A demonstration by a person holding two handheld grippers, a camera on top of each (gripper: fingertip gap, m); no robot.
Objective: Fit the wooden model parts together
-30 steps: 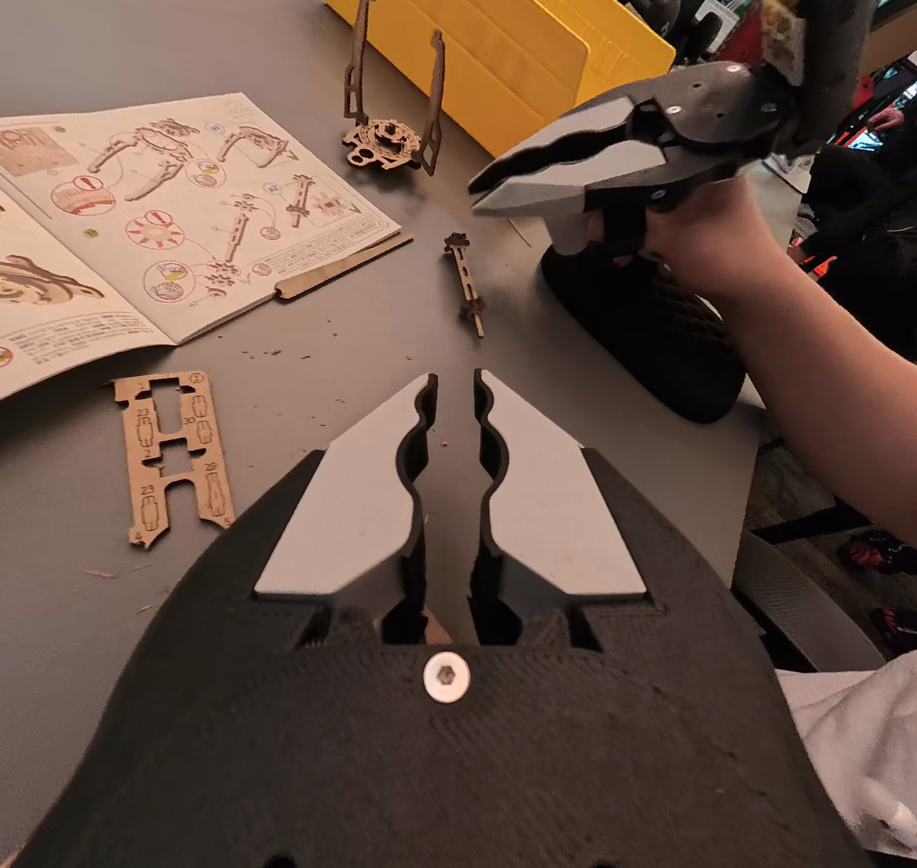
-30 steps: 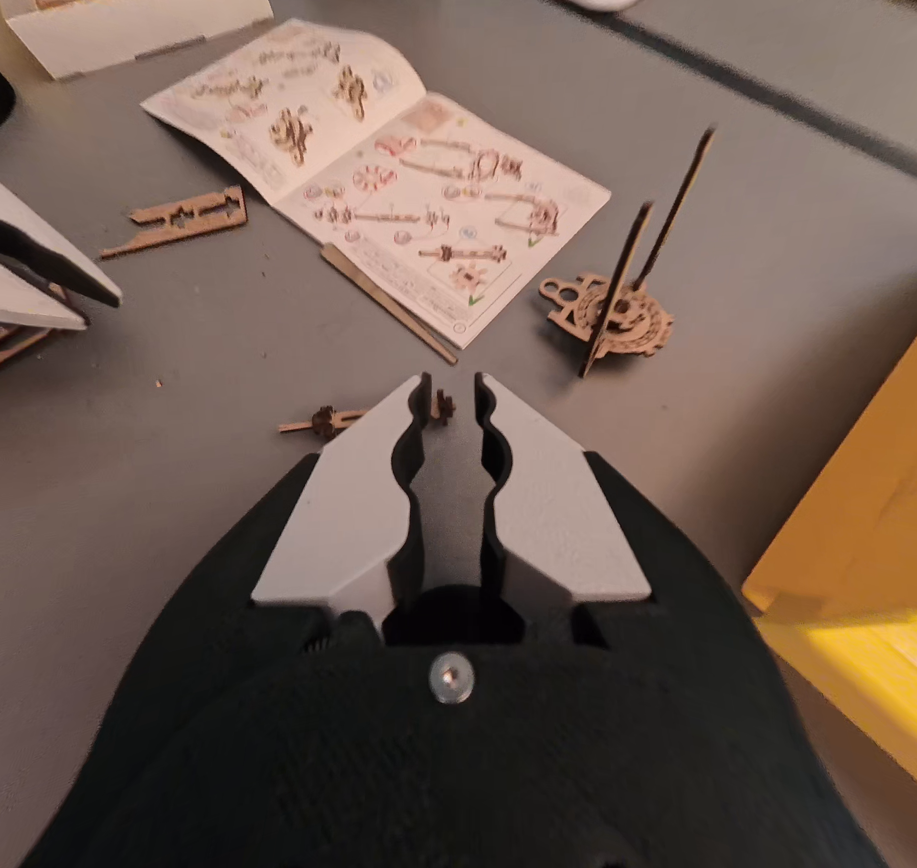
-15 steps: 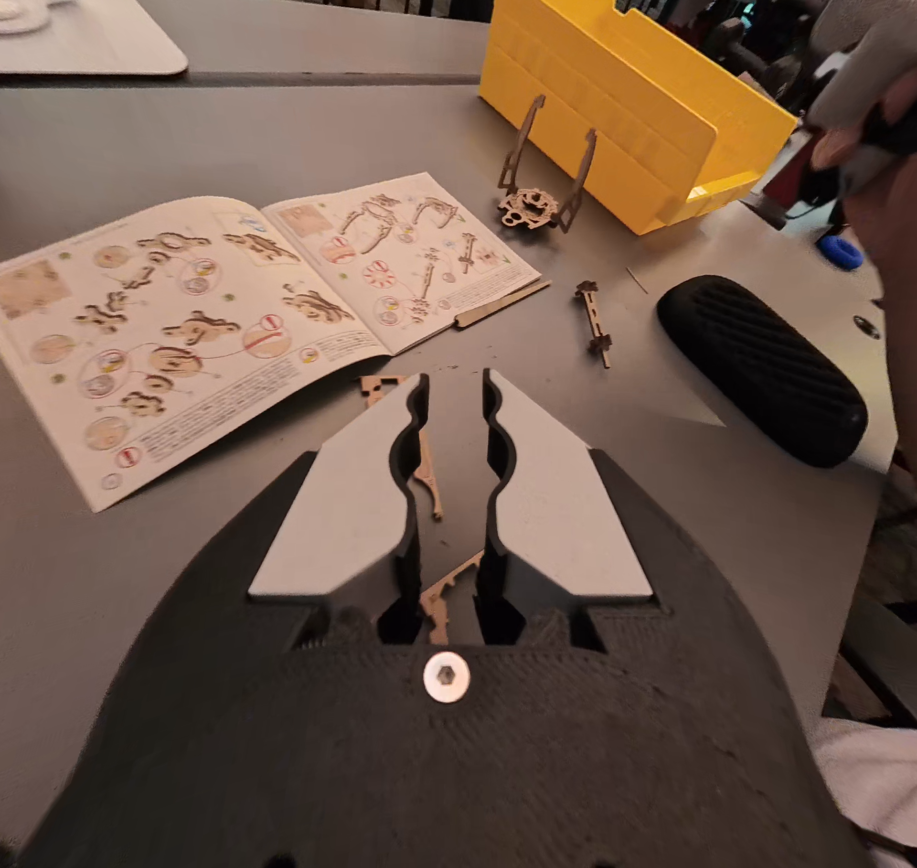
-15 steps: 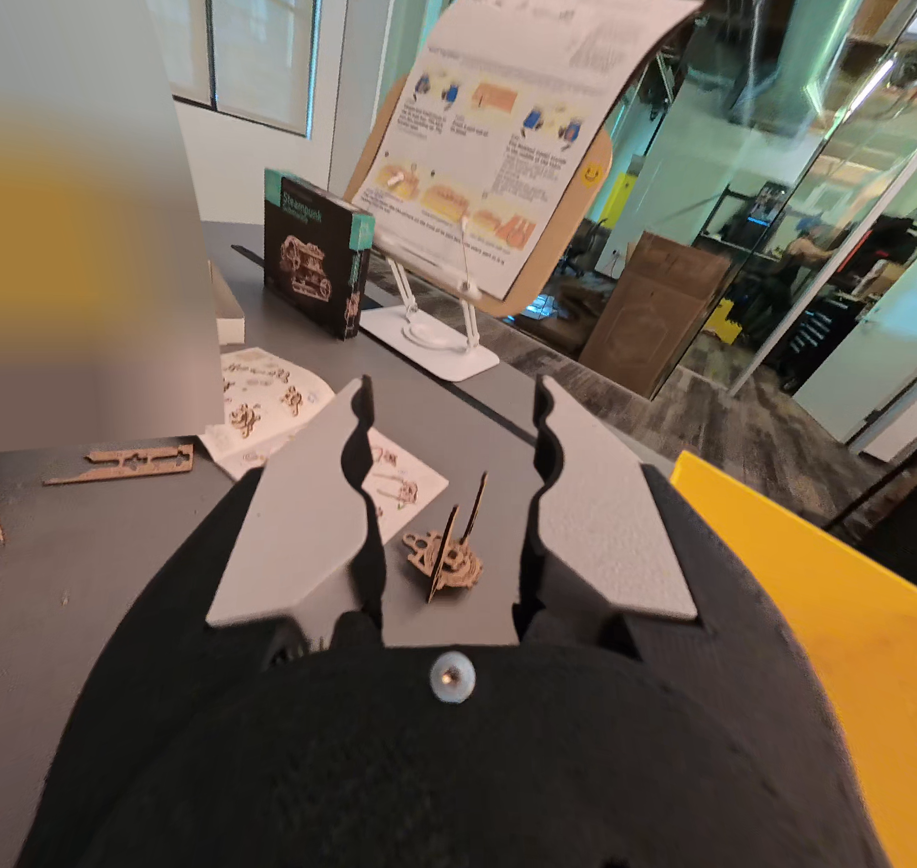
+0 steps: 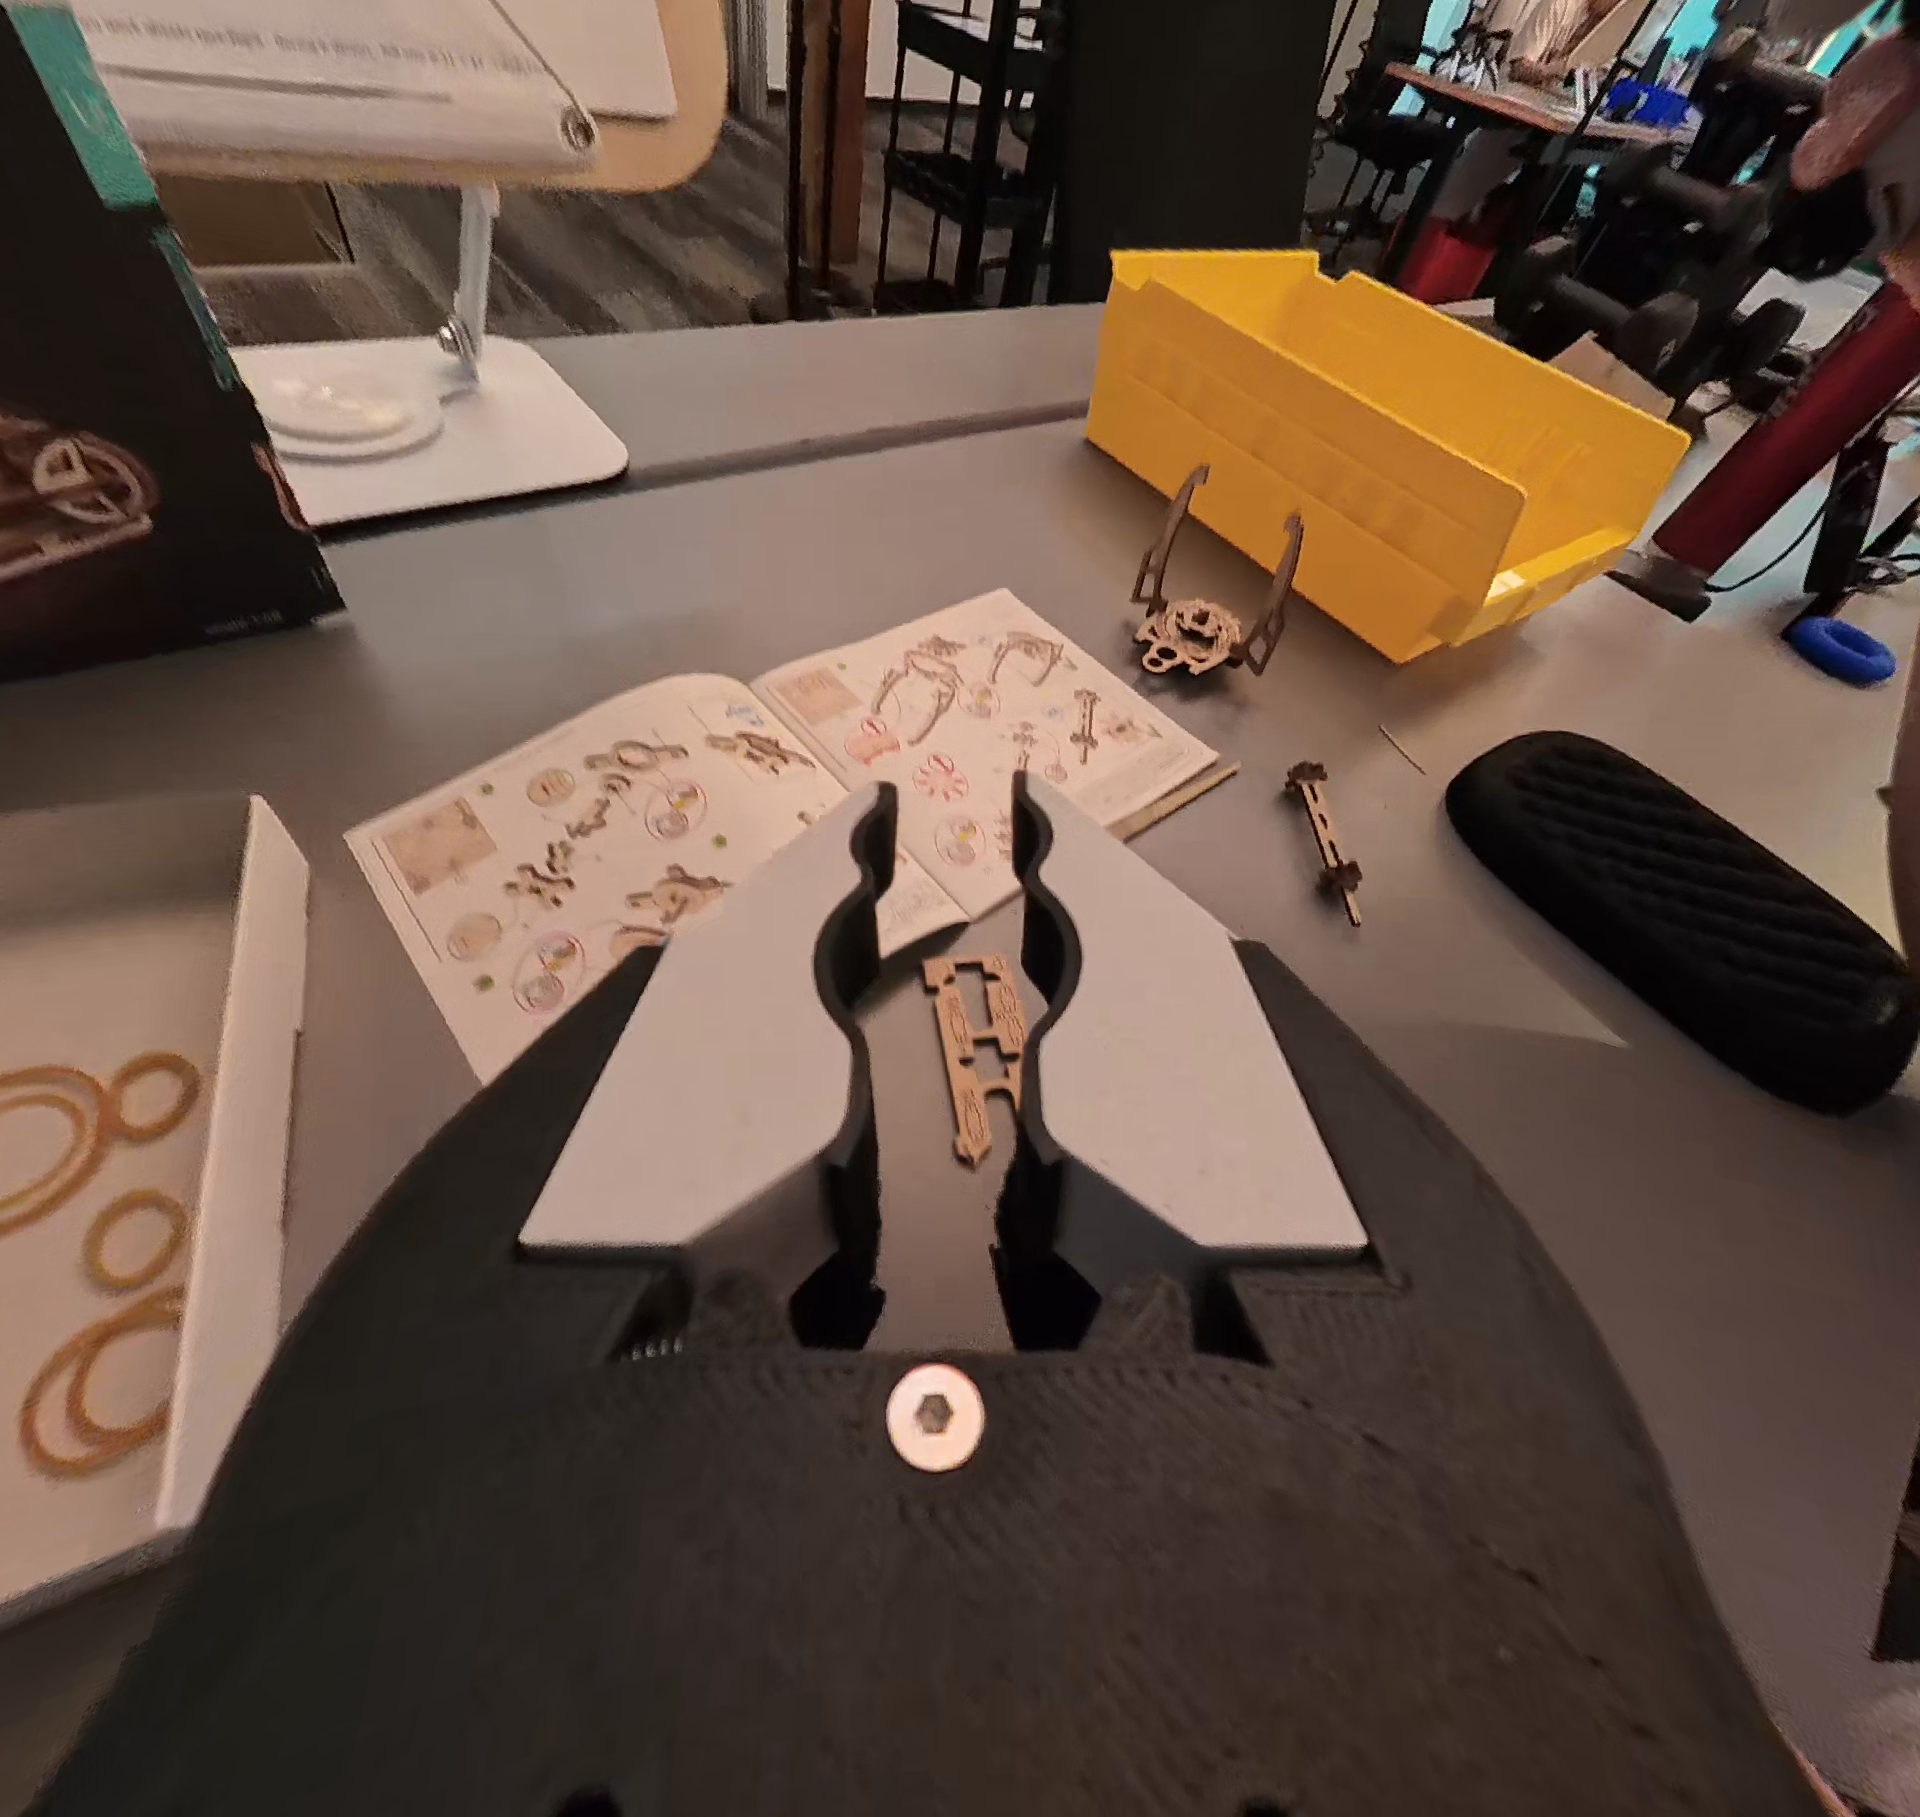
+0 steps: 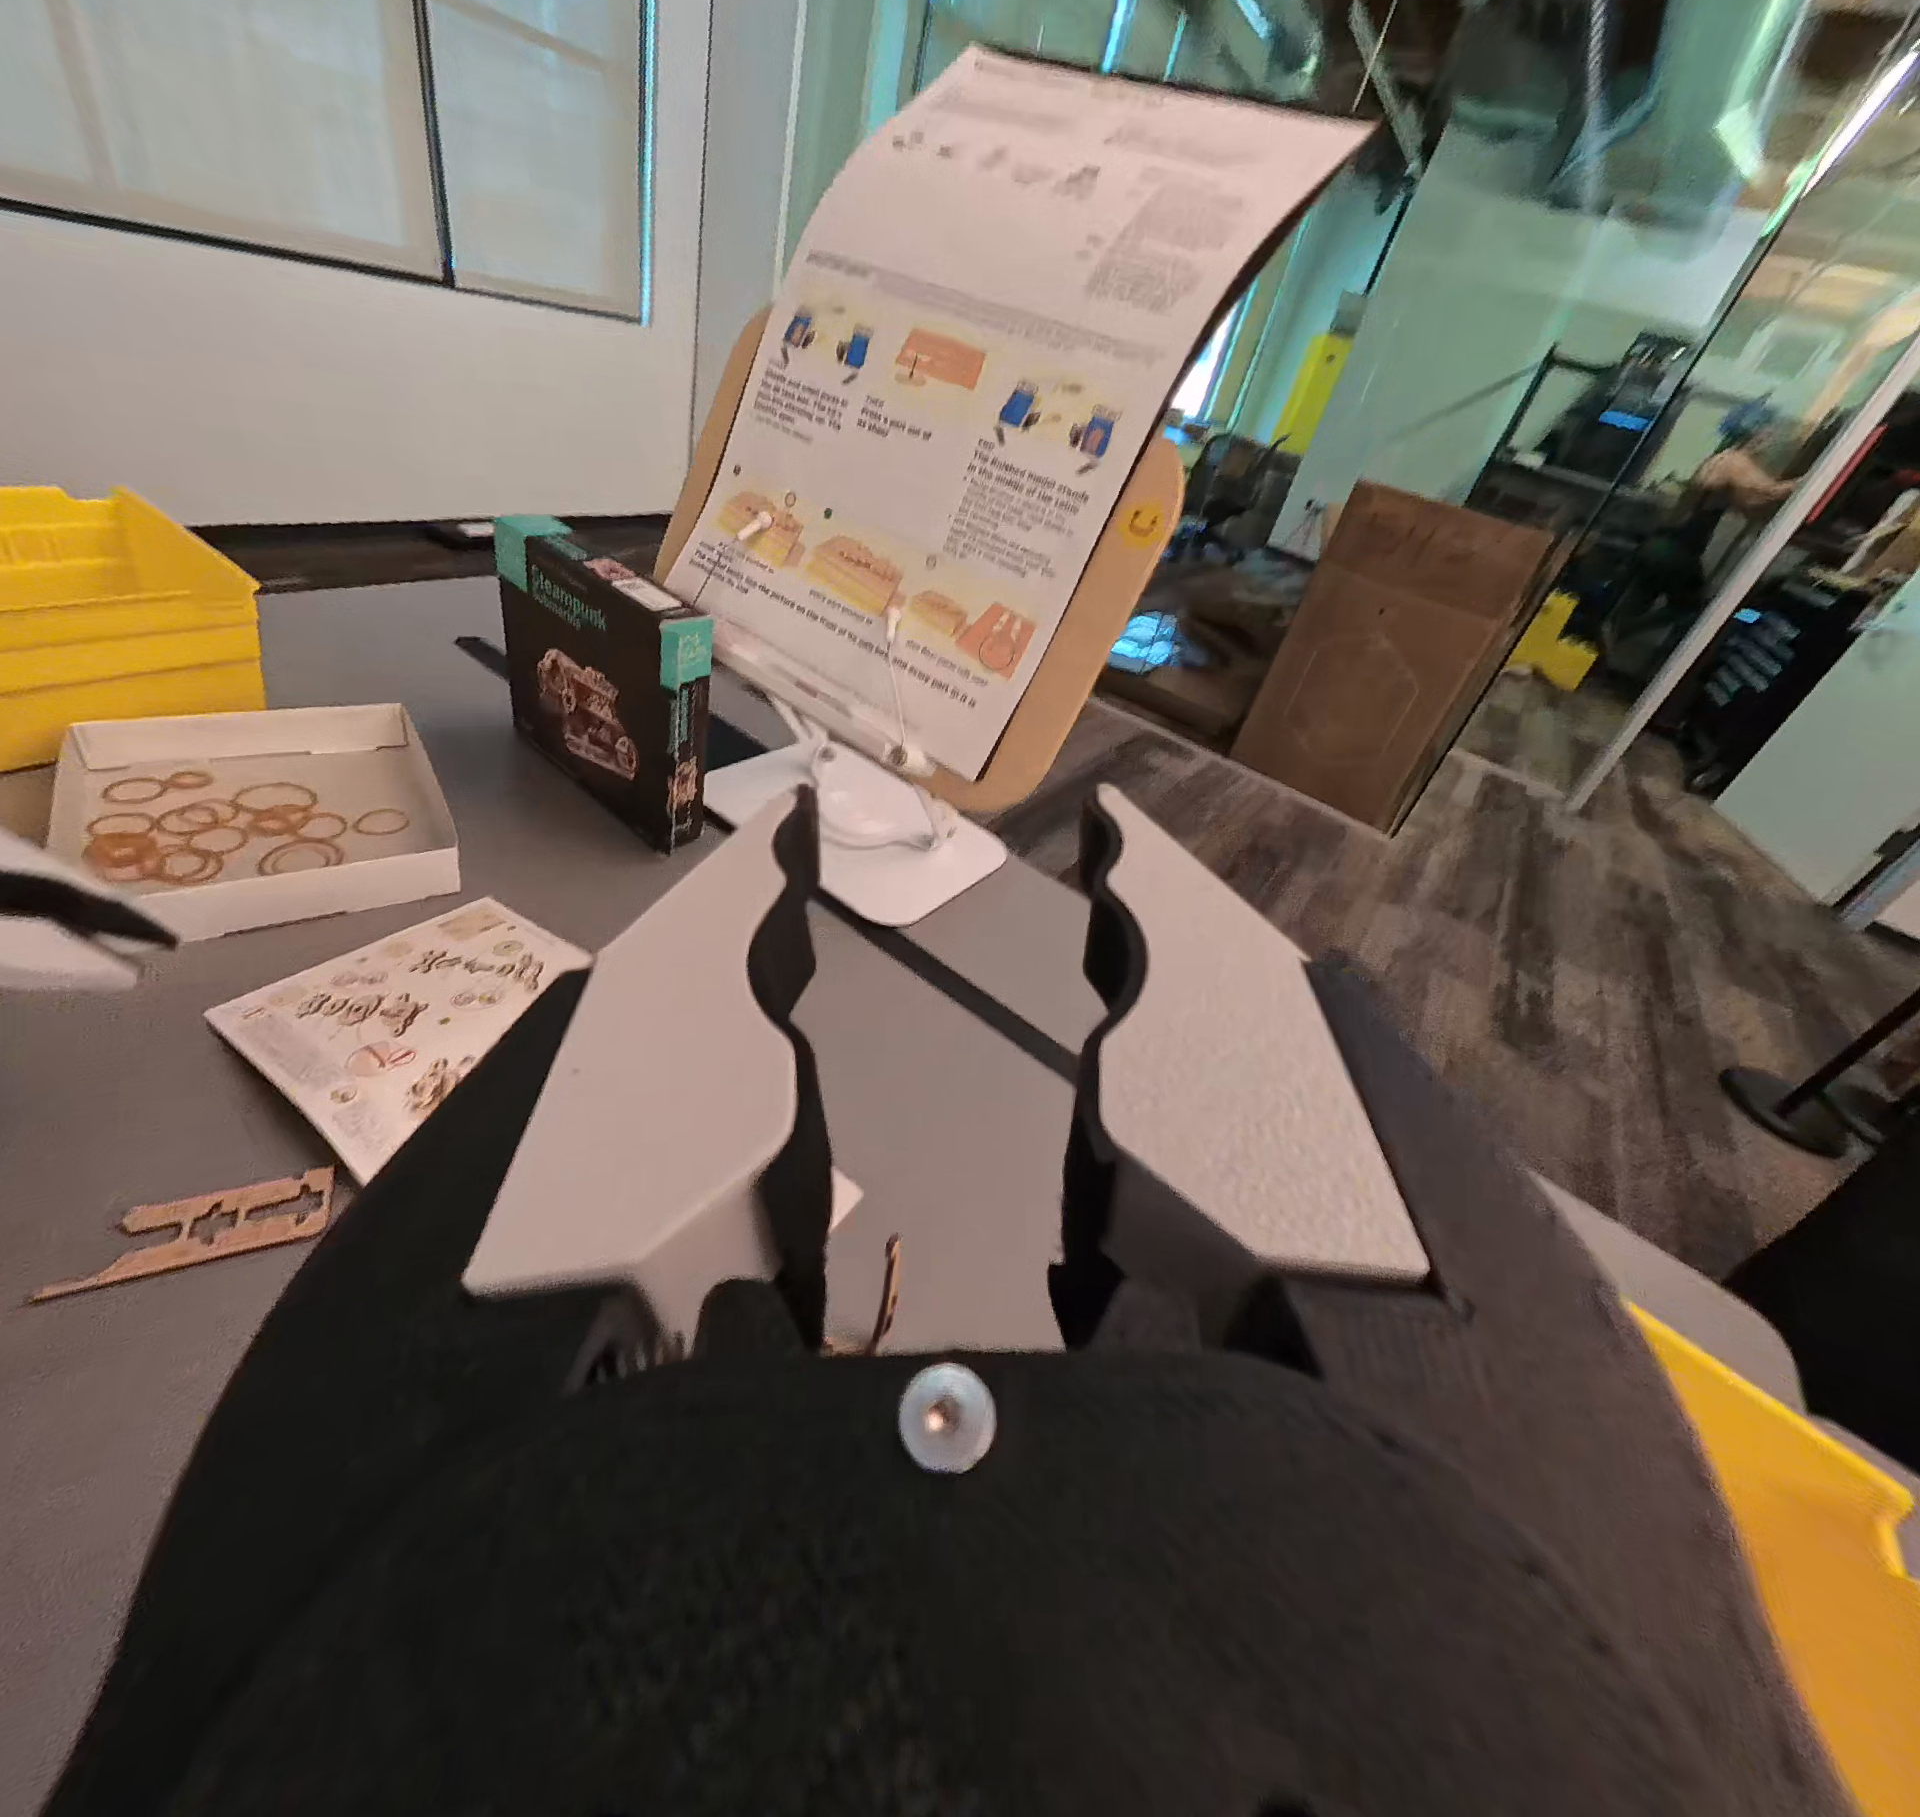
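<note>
Wooden pieces lie scattered on the grey table [image 5: 727,541], three of them that I can count. One is a flat fretted strip [image 5: 977,1050], pale, lying on the table and seen through the gap of the left hand-held gripper [image 5: 948,811]; its long axis runs away from that gripper, its pointed end nearest the camera. From the right wrist view the same strip [image 6: 197,1232] lies to the left with its point toward the left edge. A second piece, a thin dark axle with small gears [image 5: 1325,853], lies to the right of the open instruction booklet [image 5: 644,832], its length also running away from the viewer and leaning slightly right at the near end. The third is a part-built assembly [image 5: 1205,604]: a round fretted base with two thin uprights rising from it, standing just in front of the yellow bin [image 5: 1351,458].

The left hand-held gripper is released, its fingers parted with nothing between them. The right hand-held gripper [image 6: 945,811] is spread wider, tilted up toward a document stand with one printed sheet [image 6: 997,437], and holds nothing.

One black kit box [image 6: 603,697] stands upright beside the stand. One shallow white tray [image 6: 260,801] holds many rubber bands. One black ribbed oblong pad [image 5: 1683,915] lies at the right of the table.
</note>
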